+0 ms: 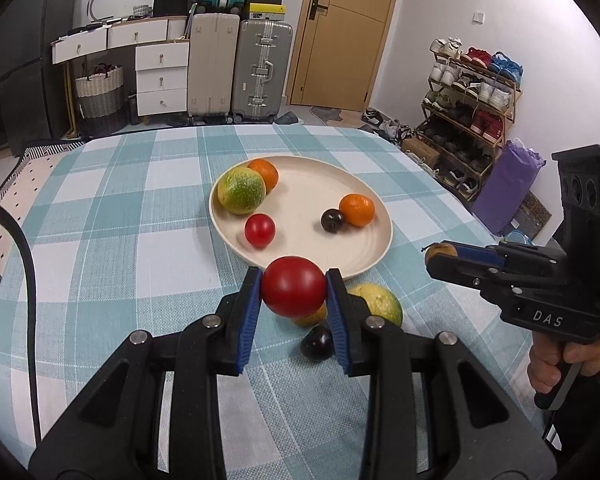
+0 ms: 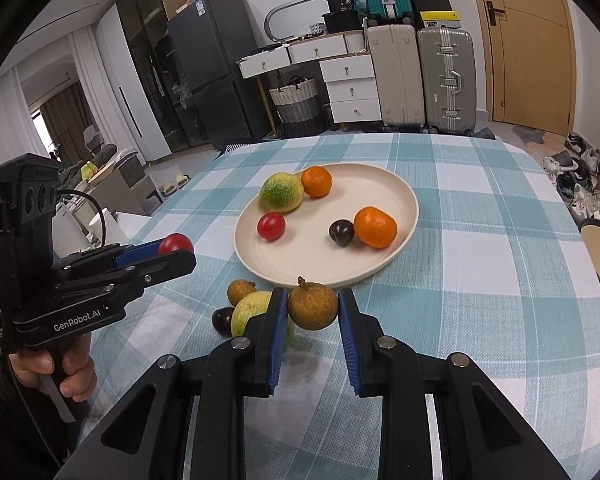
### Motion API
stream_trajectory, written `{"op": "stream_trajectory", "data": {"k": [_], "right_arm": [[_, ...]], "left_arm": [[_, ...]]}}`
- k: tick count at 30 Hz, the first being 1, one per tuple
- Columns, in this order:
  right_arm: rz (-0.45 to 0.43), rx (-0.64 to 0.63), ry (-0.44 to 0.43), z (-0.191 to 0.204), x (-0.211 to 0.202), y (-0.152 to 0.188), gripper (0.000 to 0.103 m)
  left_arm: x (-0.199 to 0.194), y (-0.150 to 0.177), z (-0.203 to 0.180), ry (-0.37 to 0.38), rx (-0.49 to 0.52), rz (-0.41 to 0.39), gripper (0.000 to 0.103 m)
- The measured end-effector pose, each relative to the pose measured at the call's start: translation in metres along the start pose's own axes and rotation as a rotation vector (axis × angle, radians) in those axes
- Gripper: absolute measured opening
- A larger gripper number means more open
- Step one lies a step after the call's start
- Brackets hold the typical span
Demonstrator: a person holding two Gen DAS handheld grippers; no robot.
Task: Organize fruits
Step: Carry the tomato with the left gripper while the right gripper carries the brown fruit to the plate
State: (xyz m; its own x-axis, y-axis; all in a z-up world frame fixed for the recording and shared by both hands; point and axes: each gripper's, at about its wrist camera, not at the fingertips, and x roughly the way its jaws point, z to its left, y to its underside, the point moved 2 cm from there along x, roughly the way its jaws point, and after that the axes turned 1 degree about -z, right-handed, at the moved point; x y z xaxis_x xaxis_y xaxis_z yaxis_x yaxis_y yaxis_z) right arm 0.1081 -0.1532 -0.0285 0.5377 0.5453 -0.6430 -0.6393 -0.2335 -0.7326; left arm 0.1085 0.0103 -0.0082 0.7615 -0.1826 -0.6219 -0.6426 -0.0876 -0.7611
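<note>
Both our grippers carry fruit near the plate (image 1: 352,268).
Our left gripper (image 1: 294,292) clamps a red tomato (image 1: 294,286); our right gripper (image 2: 313,307) pinches a brown longan (image 2: 313,306).

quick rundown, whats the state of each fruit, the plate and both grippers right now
left gripper: shut on red tomato, lifted
right gripper: shut on brown fruit, lifted
plate: on the tablecloth, holding five fruits
green-yellow fruit: on the cloth beside plate
dark plum: on the cloth
</note>
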Motion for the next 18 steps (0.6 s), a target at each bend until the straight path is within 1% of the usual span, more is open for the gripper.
{"op": "stream_trajectory", "data": {"k": [10, 18], "right_arm": [[-0.003, -0.012, 0.004, -0.004, 0.009, -0.014, 0.026], [0.009, -0.02, 0.006, -0.008, 0.024, -0.022, 0.026]], "left_arm": [[0.01, -0.014, -0.003, 0.003, 0.015, -0.012, 0.029], [0.029, -0.027, -0.007, 0.006, 0.029, -0.005, 0.029]]}}
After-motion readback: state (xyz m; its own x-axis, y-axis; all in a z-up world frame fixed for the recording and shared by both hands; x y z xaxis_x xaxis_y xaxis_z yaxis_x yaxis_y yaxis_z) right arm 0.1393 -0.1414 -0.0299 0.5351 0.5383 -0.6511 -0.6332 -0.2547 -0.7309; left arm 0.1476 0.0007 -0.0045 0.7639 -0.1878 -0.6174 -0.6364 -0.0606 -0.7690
